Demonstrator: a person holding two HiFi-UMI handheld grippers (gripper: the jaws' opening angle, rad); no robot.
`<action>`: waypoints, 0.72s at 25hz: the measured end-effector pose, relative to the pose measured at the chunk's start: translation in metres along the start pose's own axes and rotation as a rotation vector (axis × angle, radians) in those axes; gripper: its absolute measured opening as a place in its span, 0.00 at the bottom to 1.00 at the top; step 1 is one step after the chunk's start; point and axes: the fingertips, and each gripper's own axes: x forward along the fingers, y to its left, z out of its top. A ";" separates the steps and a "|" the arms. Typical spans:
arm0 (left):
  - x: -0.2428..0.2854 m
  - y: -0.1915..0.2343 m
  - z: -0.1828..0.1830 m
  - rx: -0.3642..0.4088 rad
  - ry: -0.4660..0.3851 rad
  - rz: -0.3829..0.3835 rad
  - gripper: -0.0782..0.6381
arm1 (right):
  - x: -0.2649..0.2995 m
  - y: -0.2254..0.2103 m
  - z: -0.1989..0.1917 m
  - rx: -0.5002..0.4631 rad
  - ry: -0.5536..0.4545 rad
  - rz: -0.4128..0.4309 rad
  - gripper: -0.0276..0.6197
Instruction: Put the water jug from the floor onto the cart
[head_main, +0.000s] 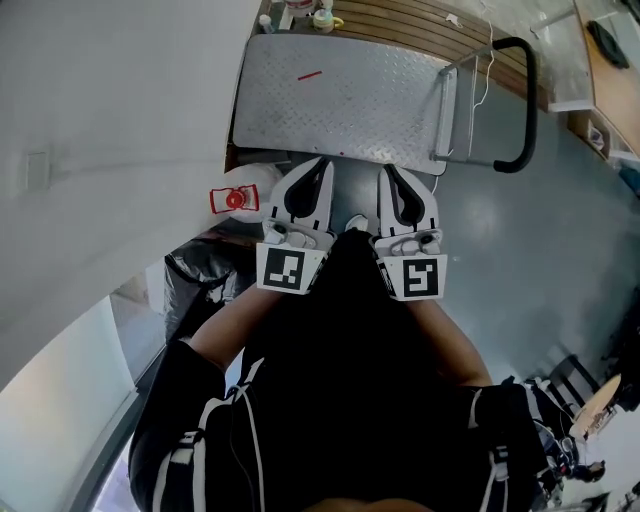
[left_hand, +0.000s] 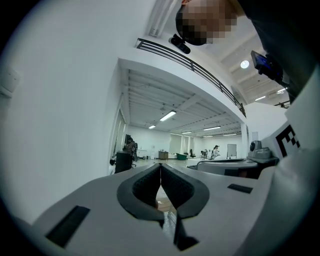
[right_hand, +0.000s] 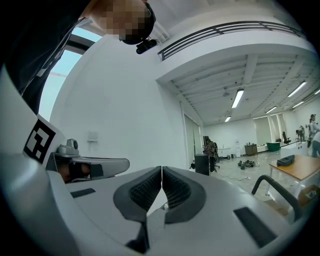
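Jug, red-capped, sits just beside cart.

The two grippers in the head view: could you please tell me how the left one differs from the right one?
The left gripper shows next to the jug; the right gripper shows nearer the black handle of the cart. The marker cube on the left gripper has a different pattern from the one on the right gripper. Both are shut, empty and aimed towards the cart.

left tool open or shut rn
Shut: in the left gripper view the left tool has its jaws meeting at the tips, with nothing held between them.
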 end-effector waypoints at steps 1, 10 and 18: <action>0.006 0.009 0.002 -0.012 0.004 0.004 0.13 | 0.010 0.000 0.002 -0.005 0.006 0.003 0.07; 0.028 0.081 -0.004 -0.087 0.014 -0.034 0.13 | 0.074 0.013 0.009 -0.052 0.024 -0.011 0.07; 0.037 0.123 -0.017 -0.098 0.042 -0.045 0.13 | 0.109 0.020 -0.003 -0.041 0.063 -0.004 0.07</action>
